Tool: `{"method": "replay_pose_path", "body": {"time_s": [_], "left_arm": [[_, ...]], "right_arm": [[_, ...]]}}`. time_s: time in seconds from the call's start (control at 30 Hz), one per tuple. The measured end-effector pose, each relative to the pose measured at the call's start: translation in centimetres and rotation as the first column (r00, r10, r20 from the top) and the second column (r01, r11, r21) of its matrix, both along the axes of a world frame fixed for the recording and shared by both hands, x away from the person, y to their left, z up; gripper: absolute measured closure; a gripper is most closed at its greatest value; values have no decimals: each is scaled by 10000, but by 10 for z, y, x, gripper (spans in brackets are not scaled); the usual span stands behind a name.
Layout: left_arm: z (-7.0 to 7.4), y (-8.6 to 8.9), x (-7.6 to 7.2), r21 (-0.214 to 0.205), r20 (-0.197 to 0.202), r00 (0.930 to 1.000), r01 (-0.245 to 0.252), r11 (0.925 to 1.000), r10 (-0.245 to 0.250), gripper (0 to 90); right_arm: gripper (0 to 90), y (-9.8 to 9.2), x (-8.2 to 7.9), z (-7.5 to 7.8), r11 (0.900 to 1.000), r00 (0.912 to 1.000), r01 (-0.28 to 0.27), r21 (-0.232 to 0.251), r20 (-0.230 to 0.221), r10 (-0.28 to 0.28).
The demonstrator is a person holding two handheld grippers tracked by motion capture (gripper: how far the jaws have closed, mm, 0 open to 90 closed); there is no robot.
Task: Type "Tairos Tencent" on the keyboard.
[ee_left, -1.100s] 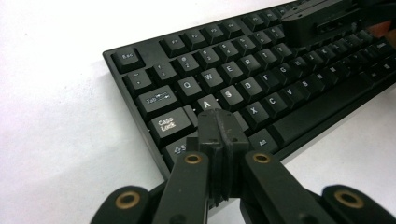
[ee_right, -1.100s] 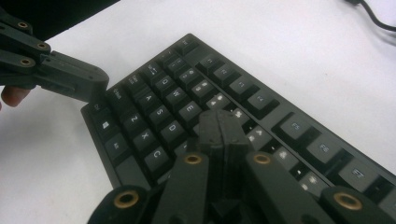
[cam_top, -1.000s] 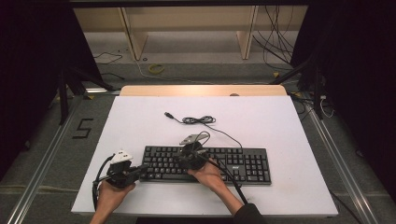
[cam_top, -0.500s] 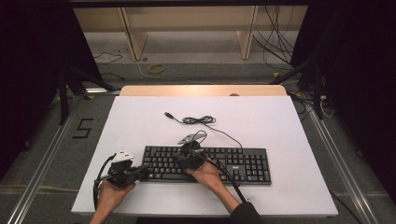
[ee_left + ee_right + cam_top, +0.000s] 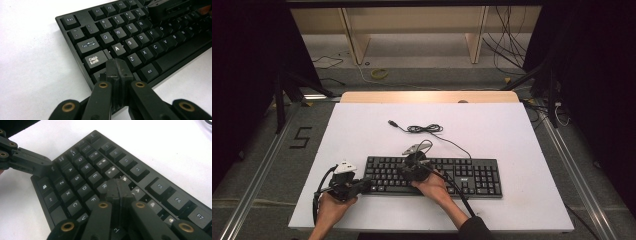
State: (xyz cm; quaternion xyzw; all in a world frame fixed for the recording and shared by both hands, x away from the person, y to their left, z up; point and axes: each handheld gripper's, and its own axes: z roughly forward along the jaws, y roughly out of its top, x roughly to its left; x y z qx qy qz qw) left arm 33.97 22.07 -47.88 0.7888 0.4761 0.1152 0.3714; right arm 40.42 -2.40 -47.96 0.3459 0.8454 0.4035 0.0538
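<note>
A black keyboard [image 5: 432,176] with white key legends is seen on a plain white table [image 5: 492,135]. The left gripper [image 5: 117,68] and the right gripper [image 5: 118,190] are black, with brass-coloured rivets set in their jaws. A black cable [image 5: 424,129] is laid on the white top. A pale wood strip [image 5: 429,97] is seen along the far edge, and grey floor [image 5: 257,165] surrounds it.

I see a black plastic keyboard [image 5: 140,45] with matt keycaps and white printed legends, a few of them worn and blotchy in the right gripper view. It lies on a smooth, matt white surface [image 5: 362,135]. My left hand-held gripper [image 5: 119,68] has matt black plastic jaws, lightly scuffed, with brass-coloured metal rivets. The black keyboard cable [image 5: 424,128] looks rubbery.
</note>
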Motion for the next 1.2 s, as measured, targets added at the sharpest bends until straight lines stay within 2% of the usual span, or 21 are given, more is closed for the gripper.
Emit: {"method": "replay_pose_path", "body": {"time_s": [0.03,0.07,0.17,0.47,0.63,0.8,1.1,1.2], "left_arm": [[-1,0,1,151,-88,10000,33,9999,-32,895],[-1,0,1,68,-105,9999,4,10000,-3,895],[-1,-1,0,165,-101,9999,6,9999,-4,896],[-2,0,1,-10,-200,9998,-61,10000,61,896],[0,-1,0,-138,-129,9999,-64,9999,62,894],[5,-2,-2,-337,173,9998,-78,9994,83,891],[8,-1,-2,-657,367,9993,10,9978,15,818],[9,-1,-2,-781,505,9987,28,9969,12,780]], "right_arm": [[900,0,0,0,10000,10000,-3,-8,-21,3],[900,0,0,0,10000,10000,-3,-8,-21,3],[900,1,-1,-2,9999,10000,24,-128,-18,-24],[900,2,-2,-2,9998,10000,67,-196,24,-66],[900,-2,-1,-1,9999,9997,140,32,-179,-139],[900,-10,-3,7,9977,9996,233,643,-145,-225],[855,-15,-6,15,9956,9999,92,928,-47,-88],[811,-17,-7,17,9947,10000,1,1027,-19,1]]}}
